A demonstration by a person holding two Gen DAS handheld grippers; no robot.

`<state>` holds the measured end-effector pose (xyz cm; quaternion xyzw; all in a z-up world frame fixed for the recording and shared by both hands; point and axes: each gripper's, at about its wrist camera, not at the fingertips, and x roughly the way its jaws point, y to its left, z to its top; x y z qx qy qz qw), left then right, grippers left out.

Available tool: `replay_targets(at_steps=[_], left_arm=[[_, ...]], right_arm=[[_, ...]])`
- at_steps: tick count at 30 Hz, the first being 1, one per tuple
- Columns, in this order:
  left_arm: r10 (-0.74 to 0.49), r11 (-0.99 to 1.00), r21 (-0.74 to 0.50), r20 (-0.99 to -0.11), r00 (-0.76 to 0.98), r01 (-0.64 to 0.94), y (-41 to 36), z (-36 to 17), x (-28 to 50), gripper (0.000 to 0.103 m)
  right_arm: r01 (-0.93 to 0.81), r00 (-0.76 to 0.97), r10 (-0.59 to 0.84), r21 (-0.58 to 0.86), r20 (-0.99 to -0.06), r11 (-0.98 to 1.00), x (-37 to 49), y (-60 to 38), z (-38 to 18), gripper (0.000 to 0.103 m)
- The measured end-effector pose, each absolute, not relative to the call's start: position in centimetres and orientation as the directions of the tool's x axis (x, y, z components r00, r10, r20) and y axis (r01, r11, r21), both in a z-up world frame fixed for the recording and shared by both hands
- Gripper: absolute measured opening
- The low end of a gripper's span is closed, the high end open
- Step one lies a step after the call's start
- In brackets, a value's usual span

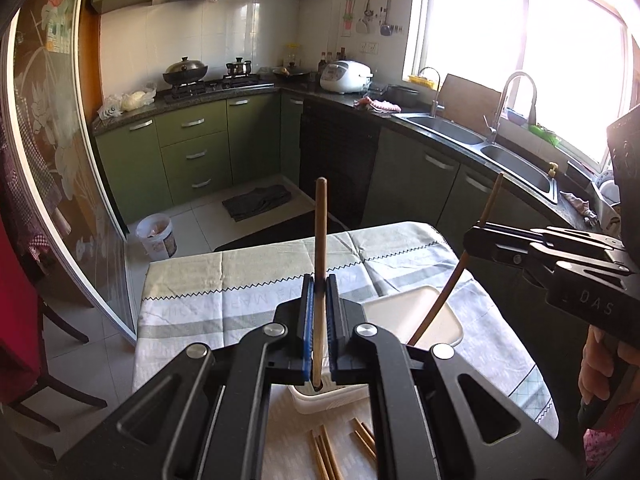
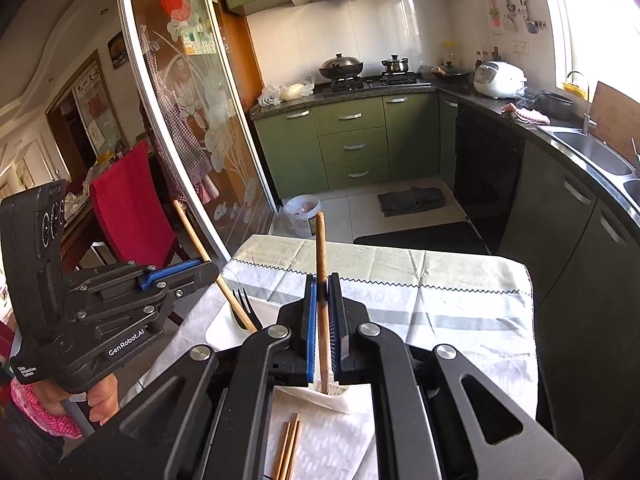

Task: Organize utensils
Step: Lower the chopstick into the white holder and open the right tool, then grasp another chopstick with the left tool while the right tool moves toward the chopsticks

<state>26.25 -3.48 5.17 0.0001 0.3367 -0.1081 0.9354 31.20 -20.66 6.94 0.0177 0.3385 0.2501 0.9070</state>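
Observation:
My left gripper [image 1: 319, 286] is shut on a wooden chopstick [image 1: 320, 240] held upright, its lower end inside a white holder [image 1: 328, 398] on the table. My right gripper [image 2: 323, 286] is shut on another wooden chopstick [image 2: 321, 248], also upright, its lower end in the white holder [image 2: 336, 394]. Each gripper shows in the other's view: the right one [image 1: 480, 236] at the right with its chopstick [image 1: 452, 280], the left one [image 2: 200, 270] at the left with its chopstick [image 2: 208, 258]. Several loose chopsticks [image 1: 328, 452] lie near me on the cloth. A black fork [image 2: 246, 306] stands by a white tray.
The table carries a grey-white cloth [image 1: 224, 292] and a white tray [image 1: 412, 312]. Beyond are green kitchen cabinets [image 1: 196, 152], a sink counter [image 1: 480, 140] at the right, a white bucket [image 1: 156, 236] on the floor and a red chair [image 2: 132, 208] at the left.

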Motion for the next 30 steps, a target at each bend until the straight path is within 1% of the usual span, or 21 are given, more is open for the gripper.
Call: replay_targets(at_steps=[2,4,5,6,7,8,11,12,13,15,16,18,21,23,27,28,30], left_arm=[[-0.201,0.976,-0.068,-0.635,0.746,0.206,-3.5,4.8,26.2,0.006],[-0.199,0.976,-0.064,-0.636,0.745,0.206,-3.4,4.8,26.1,0.01],[-0.199,0.977,-0.066,-0.635,0.746,0.205,-3.3,4.9,26.0,0.017],[-0.199,0.977,-0.068,-0.632,0.749,0.203,-3.3,5.1,25.8,0.021],[-0.198,0.977,-0.068,-0.629,0.752,0.201,-3.2,5.3,25.6,0.024],[-0.197,0.978,-0.068,-0.625,0.755,0.199,-3.1,5.6,25.3,0.024],[-0.194,0.979,-0.074,-0.612,0.767,0.189,-2.5,6.6,24.1,0.025],[-0.193,0.98,-0.076,-0.613,0.766,0.186,-2.3,6.8,23.6,0.026],[-0.19,0.98,-0.078,-0.619,0.762,0.182,-2.1,6.9,23.0,0.03],[-0.185,0.981,-0.082,-0.645,0.741,0.174,-1.8,6.5,22.0,0.037],[-0.18,0.982,-0.083,-0.666,0.724,0.168,-1.7,5.9,21.4,0.038],[-0.18,0.982,-0.095,-0.72,0.671,0.162,-1.5,4.0,20.5,0.038],[-0.194,0.98,-0.134,-0.807,0.558,0.146,-1.2,-0.3,19.4,0.038],[-0.187,0.981,-0.136,-0.848,0.495,0.138,-1.2,-3.2,18.6,0.038],[-0.18,0.982,-0.145,-0.907,0.381,0.12,-1.6,-8.0,18.0,0.037],[-0.183,0.982,-0.152,-0.917,0.355,0.114,-1.7,-8.9,18.0,0.034],[-0.173,0.984,-0.145,-0.928,0.329,0.108,-1.9,-10.2,18.1,0.032]], right_arm=[[-0.443,0.639,0.462,0.197,-0.615,0.875,31.2,-20.4,6.4,0.007],[-0.444,0.64,0.455,0.185,-0.619,0.877,31.0,-20.3,6.2,0.008],[-0.441,0.646,0.45,0.18,-0.616,0.879,30.8,-20.3,6.3,0.008],[-0.44,0.651,0.451,0.18,-0.611,0.88,30.4,-20.4,6.5,0.011],[-0.439,0.655,0.453,0.183,-0.604,0.879,30.1,-20.6,6.8,0.014],[-0.437,0.663,0.456,0.187,-0.594,0.88,29.5,-20.9,7.2,0.015],[-0.439,0.694,0.459,0.179,-0.554,0.88,27.3,-22.2,8.5,0.015],[-0.44,0.703,0.459,0.175,-0.544,0.881,26.3,-22.7,8.8,0.017],[-0.437,0.71,0.456,0.171,-0.536,0.883,25.2,-23.3,8.9,0.019],[-0.431,0.719,0.446,0.162,-0.534,0.888,22.9,-24.5,8.4,0.027],[-0.428,0.717,0.441,0.159,-0.54,0.89,21.9,-25.0,7.8,0.027],[-0.418,0.699,0.432,0.165,-0.569,0.893,20.2,-26.0,5.9,0.027],[-0.399,0.653,0.436,0.208,-0.619,0.893,18.1,-27.5,1.9,0.027],[-0.377,0.63,0.43,0.229,-0.647,0.897,16.9,-28.2,-0.7,0.027],[-0.345,0.575,0.454,0.301,-0.681,0.889,15.5,-29.5,-4.9,0.027],[-0.338,0.563,0.461,0.318,-0.685,0.886,15.3,-29.7,-5.6,0.027],[-0.331,0.545,0.467,0.333,-0.696,0.883,14.8,-29.9,-7.0,0.03]])
